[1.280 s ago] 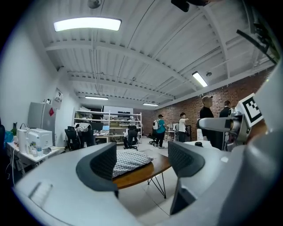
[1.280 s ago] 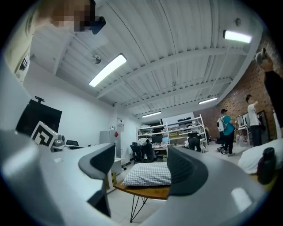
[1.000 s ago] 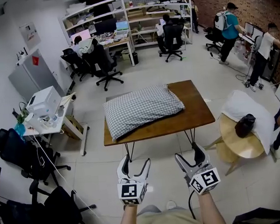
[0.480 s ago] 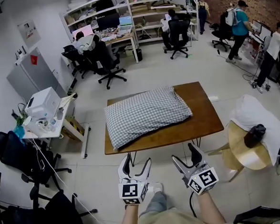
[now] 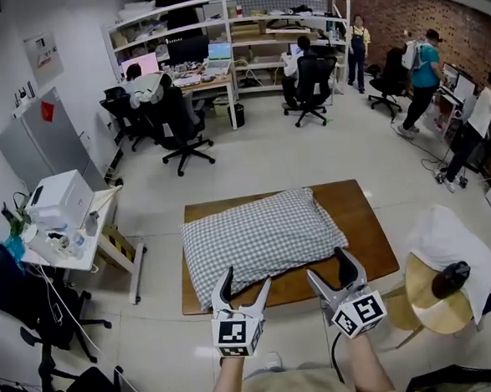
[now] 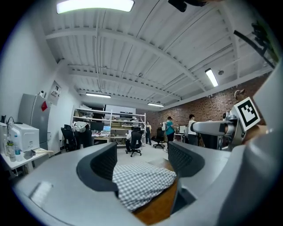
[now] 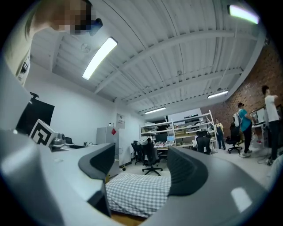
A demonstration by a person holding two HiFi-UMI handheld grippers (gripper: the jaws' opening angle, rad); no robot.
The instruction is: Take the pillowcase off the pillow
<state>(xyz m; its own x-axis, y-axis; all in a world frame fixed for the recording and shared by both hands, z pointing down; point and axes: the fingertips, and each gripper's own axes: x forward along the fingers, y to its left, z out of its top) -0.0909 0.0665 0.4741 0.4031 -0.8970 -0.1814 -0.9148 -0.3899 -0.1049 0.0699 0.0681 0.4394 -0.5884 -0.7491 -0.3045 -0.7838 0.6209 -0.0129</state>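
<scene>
Fingers: spread wide on both of my tools, nothing pinched. On my left gripper the dark pads stand well apart with only air between them, and my right gripper is the same.
Where it lies: the checked pillowcase is on the pillow, flat on the brown table and toward its left side. The near left corner reaches the table's near edge.
My reach: both grippers are held at the near side of the table, just short of the fabric and not touching it.
Weight: light, I judge; one gripper should lift an end with ease.
Feel: soft and plump, so the filling will give under my pads, not resist them.
Cloth: thin woven cotton by its look, not slippery, and it should bunch readily.
Open end: I cannot tell from here which short side it is on.
Where to hold: I'd pinch only the loose cloth at a closed-end corner with one gripper. The other should clamp the pillow itself through the opening, or pin it down.
Risk: if my bite goes too deep I'd catch filling and cloth together. Then the whole pillow would slide across the table and the case would not peel off.
</scene>
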